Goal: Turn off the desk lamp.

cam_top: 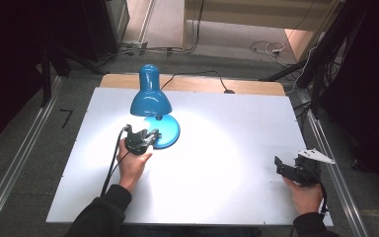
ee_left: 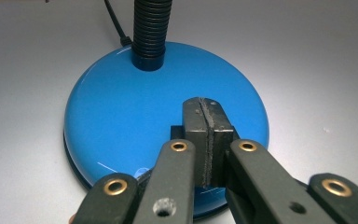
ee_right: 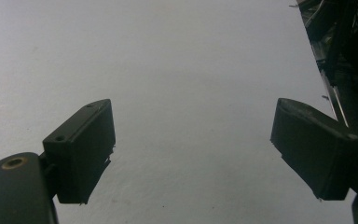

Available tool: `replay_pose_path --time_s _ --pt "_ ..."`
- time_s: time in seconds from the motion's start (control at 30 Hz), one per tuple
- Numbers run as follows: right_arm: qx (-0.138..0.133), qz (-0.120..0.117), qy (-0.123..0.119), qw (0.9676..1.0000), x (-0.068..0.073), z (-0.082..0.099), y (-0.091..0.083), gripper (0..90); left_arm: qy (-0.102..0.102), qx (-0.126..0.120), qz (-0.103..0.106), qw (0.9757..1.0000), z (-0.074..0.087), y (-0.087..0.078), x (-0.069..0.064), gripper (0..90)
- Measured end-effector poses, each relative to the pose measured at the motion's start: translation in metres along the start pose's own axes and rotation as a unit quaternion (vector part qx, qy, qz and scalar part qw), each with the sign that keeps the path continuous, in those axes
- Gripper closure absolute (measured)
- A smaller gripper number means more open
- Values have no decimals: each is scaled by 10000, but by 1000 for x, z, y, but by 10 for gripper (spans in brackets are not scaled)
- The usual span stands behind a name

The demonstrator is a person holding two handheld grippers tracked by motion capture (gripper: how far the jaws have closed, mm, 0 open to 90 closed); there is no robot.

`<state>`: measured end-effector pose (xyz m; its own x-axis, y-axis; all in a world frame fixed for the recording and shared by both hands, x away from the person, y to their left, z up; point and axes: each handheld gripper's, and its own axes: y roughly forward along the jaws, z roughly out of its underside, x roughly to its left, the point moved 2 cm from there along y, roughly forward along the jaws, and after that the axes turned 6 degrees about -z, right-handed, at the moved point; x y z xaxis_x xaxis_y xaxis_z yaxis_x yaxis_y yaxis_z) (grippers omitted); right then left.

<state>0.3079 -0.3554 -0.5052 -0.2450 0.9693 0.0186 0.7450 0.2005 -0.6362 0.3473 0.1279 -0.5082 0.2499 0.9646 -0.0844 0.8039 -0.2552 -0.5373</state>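
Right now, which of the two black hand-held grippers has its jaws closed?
The left gripper, over the round base of the glossy blue desk lamp: its pads meet with nothing between them. The right gripper, at the white table's right side, stands wide open.

A white counter (cam_top: 217, 187) takes most of the high view, and a round patch of light lies bright on its middle. At the far edge a strip of bare wood (cam_top: 256, 87) shows from under the white sheet, with a small dark plug (cam_top: 229, 91) resting on it. Metal rails (cam_top: 10, 170) run along the left side and the right side (cam_top: 333, 168) of the counter, on a grey carpet floor (cam_top: 79, 89). Behind the counter some loose cables (cam_top: 271, 48) lie on the floor — one is white, the others dark — near pale wooden furniture (cam_top: 256, 12). The corners of the room are very dark.
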Motion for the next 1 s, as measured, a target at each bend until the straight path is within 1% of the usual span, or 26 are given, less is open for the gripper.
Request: replay_pose_path --time_s 0.23,0.27,0.4,0.6,0.77,0.8,0.9,1.0 --pt "-2 -2 4 10000 0 0 0 124 40 54 24 10000 1 3 -3 900" --pt "-1 -2 2 10000 0 0 0 124 87 77 9 9999 2 4 -3 900" --pt "4 -6 -2 10000 0 0 0 124 120 74 0 9999 2 5 -4 900" --pt "4 -20 3 10000 0 0 -1 126 248 87 -59 9996 2 4 -6 900" --pt "0 -11 -6 10000 0 0 -1 126 233 90 -42 9997 2 5 -5 900" --pt "0 -11 -6 10000 0 0 -1 126 188 90 -29 9998 2 5 -4 900" --pt "9 1 -8 10000 1 0 0 126 164 100 -10 9998 2 5 -3 900" --pt "6 -5 -2 10000 1 0 0 126 163 114 7 9998 2 5 -3 900"
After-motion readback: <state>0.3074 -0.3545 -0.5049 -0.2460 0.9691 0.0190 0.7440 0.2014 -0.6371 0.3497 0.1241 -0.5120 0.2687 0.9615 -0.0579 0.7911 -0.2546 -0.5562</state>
